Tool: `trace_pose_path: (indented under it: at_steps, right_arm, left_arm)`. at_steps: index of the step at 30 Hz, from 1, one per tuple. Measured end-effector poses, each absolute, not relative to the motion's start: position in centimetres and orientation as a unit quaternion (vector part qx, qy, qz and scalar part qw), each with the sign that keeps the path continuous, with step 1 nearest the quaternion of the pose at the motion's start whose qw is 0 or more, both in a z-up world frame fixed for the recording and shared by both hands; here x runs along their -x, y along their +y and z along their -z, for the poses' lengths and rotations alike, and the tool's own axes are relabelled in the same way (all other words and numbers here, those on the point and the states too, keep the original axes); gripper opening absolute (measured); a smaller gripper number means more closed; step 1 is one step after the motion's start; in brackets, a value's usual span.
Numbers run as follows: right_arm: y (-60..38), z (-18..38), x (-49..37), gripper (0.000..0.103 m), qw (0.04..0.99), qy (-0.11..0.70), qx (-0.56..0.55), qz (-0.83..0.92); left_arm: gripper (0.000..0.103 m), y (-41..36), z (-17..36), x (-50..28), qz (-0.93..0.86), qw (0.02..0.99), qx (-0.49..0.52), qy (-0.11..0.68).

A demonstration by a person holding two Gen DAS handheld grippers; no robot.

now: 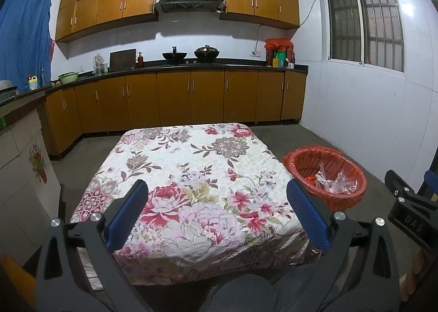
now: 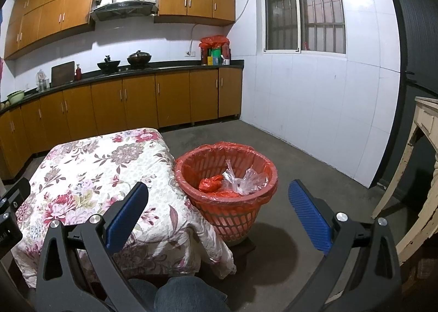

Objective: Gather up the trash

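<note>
red-lined basket holds crumpled plastic; left gripper and right gripper spread, empty.

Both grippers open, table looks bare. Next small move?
Probably pull both back and stop. The floral tablecloth shows no loose trash, clear wrappers and a red bag already lie in the basket, and left gripper and right gripper hold nothing.

Bin just right of table, bags in bin, counter behind
</note>
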State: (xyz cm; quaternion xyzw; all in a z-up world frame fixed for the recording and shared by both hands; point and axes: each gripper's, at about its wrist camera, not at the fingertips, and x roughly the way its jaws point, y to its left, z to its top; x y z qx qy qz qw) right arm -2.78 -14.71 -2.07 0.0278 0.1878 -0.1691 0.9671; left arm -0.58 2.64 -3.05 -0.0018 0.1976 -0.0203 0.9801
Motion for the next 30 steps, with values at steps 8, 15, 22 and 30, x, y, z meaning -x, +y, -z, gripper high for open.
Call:
trace_pose_path:
  at_steps: [8,15,22,30]
  right_arm:
    - [-14.66,2.08,2.67,0.101,0.967,0.189,-0.028,0.169]
    - [-14.6,2.06,2.69,0.101,0.967,0.189,-0.028,0.169]
    - [-14.64,2.04,2.68,0.101,0.967,0.189,-0.029,0.169]
    - [-14.62,2.03,2.7,0.101,0.967,0.19,-0.029,0.169]
  left_arm:
    - [0.099,2.66,3.04,0.6,0.021,0.981,0.003,0.195]
    - [0.099,2.71,2.86,0.78,0.022,0.982,0.004,0.19]
    - [0.099,2.66,2.78,0.84,0.023,0.982,0.003,0.187]
    - [0.099,2.64,2.77,0.82,0.023,0.982,0.003,0.188]
